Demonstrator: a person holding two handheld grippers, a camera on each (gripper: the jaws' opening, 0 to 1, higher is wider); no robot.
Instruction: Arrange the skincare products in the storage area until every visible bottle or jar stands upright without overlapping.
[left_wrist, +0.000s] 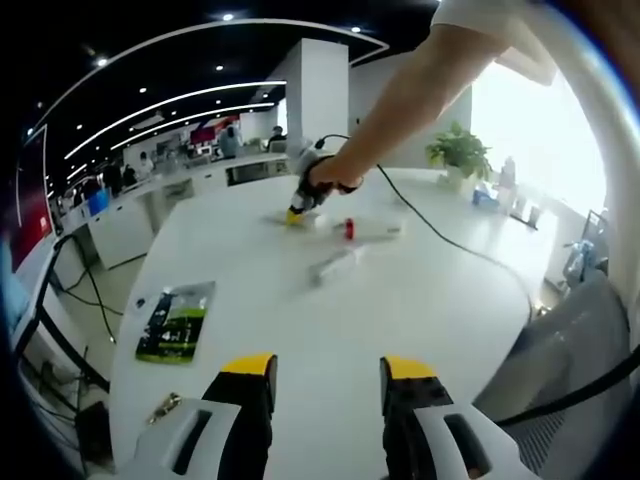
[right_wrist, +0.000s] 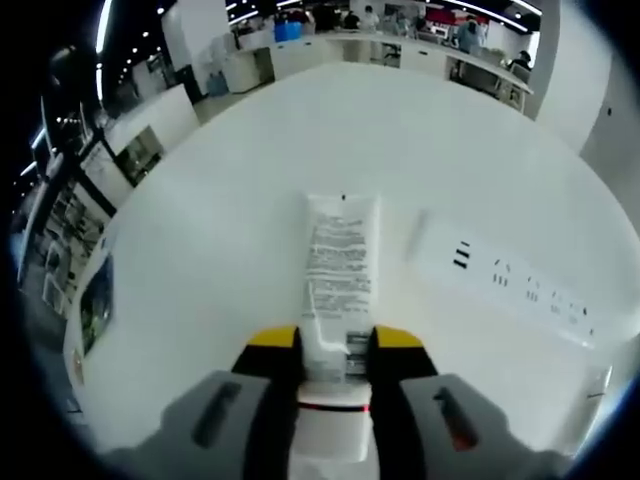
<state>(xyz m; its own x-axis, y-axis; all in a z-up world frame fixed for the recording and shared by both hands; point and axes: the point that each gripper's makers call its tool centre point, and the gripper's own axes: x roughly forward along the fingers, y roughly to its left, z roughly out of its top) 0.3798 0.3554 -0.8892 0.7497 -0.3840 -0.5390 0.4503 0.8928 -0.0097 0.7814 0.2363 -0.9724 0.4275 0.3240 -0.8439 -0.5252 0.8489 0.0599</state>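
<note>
In the right gripper view my right gripper (right_wrist: 340, 342) is shut on the cap end of a white tube (right_wrist: 341, 262) with black print. The tube lies flat on the white table (right_wrist: 250, 150) and points away from me. The left gripper view shows that gripper (left_wrist: 297, 210) far across the table, held by a person's hand, its yellow tips down at the surface. Near it lie a small red-capped item (left_wrist: 349, 228), a white tube (left_wrist: 381, 231) and another white tube (left_wrist: 335, 265). My left gripper (left_wrist: 325, 372) hangs open over the near table edge, holding nothing.
A green packet (left_wrist: 178, 320) lies at the near left of the table, also visible at the left rim (right_wrist: 97, 290). A long white box with black marks (right_wrist: 510, 282) lies right of the held tube. A cable (left_wrist: 450, 240) runs across the table. A potted plant (left_wrist: 458, 152) stands at the far right.
</note>
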